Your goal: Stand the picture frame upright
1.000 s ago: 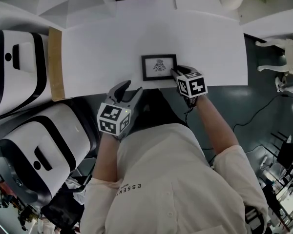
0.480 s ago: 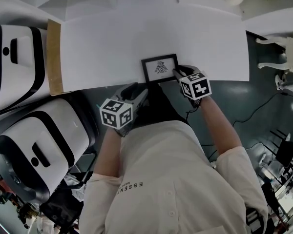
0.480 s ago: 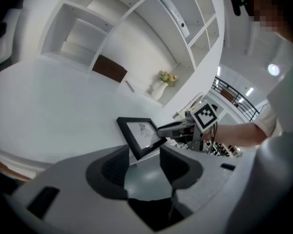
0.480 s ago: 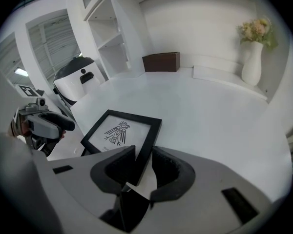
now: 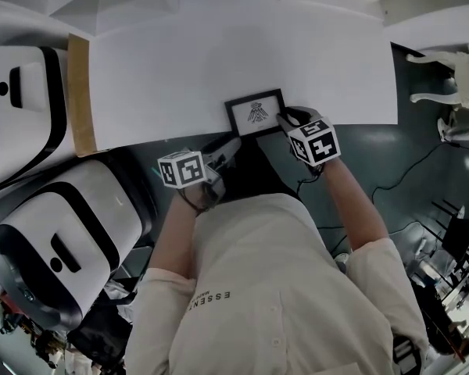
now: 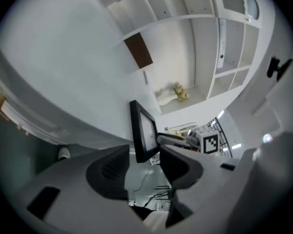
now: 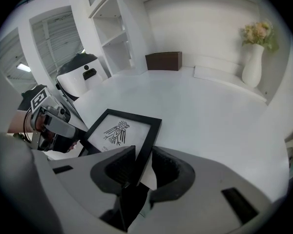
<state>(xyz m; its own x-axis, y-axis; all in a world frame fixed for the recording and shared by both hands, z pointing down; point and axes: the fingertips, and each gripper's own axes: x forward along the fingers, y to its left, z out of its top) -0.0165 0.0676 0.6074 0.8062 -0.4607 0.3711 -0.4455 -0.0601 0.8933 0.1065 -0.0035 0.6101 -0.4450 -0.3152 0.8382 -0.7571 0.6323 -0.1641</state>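
Since the earlier frames the left claw has slid up and to the right from below the worktop's edge. Its tips now sit just beside the lower left corner of the picture frame, which has turned slightly.

The frame lies at the worktop's near edge, just below the centre of the head view. The right claw is clamped on its right-hand border. The right gripper view shows the black moulding pinched between both pads. The left claw's jaws stand well apart. In the left gripper view the frame shows edge-on just past the tips, with neither pad pressing on it.

The step in hand looks like tipping the frame up. It would go best if the right claw kept a firm pinch and rotated slowly. The left claw could then reach behind for the back support, which no view shows.

Both forearms rise from the bottom of the head view and converge on the frame. The left gripper is rolled over, so the worktop slants steeply in its own view.
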